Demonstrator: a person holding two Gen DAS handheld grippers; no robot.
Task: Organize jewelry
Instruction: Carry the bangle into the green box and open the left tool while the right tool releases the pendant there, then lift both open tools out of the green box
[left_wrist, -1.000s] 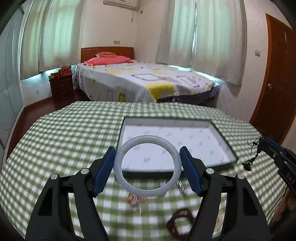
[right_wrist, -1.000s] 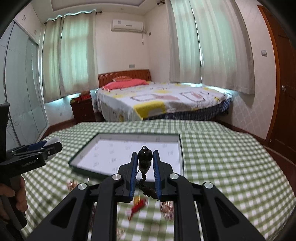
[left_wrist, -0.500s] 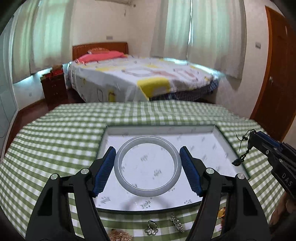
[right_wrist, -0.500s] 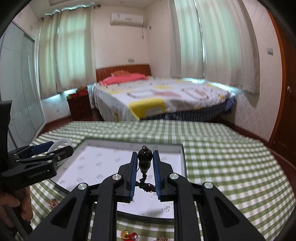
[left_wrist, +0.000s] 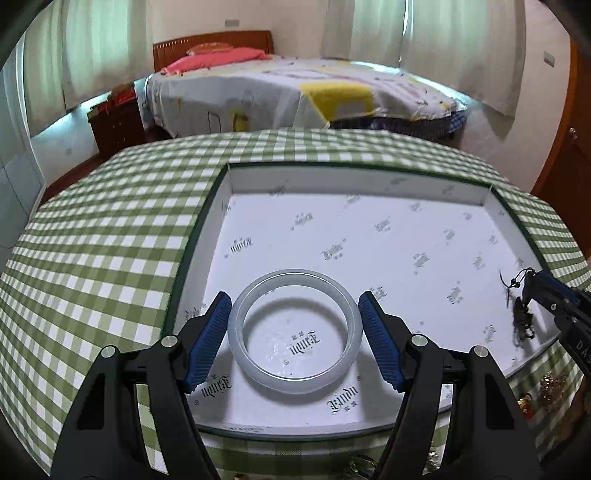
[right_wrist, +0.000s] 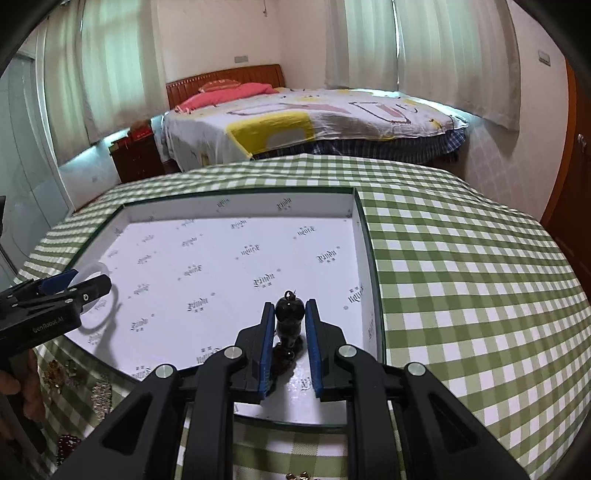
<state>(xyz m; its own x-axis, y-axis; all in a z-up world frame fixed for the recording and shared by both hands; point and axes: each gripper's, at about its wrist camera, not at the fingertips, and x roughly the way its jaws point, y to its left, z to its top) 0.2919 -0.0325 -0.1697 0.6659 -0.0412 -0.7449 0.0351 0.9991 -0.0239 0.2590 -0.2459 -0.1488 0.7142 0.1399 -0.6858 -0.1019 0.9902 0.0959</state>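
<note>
My left gripper (left_wrist: 293, 295) is shut on a pale translucent bangle (left_wrist: 295, 384), its blue pads pressing the ring's two sides. The bangle hangs flat just above the near left part of a shallow white tray (left_wrist: 332, 181) with printed paper lining. My right gripper (right_wrist: 290, 306) is shut on a dark pendant (right_wrist: 290, 319), whose cord and beads dangle onto the tray's near right floor. In the left wrist view the right gripper (left_wrist: 532, 284) and pendant (left_wrist: 521, 321) show at the right edge. In the right wrist view the left gripper (right_wrist: 85, 284) shows at the left.
The tray (right_wrist: 240, 205) lies on a green checked tablecloth (right_wrist: 461, 277). Loose gold pieces (right_wrist: 55, 373) and a dark red bead bracelet (right_wrist: 66, 443) lie on the cloth near the tray's front edge. A person's hand (right_wrist: 22, 391) holds the left tool. A bed (right_wrist: 314, 122) stands beyond the table.
Both grippers have moved forward and down over the tray, each keeping its hold. The loose jewelry on the cloth has slipped to the bottom edges of the views.
</note>
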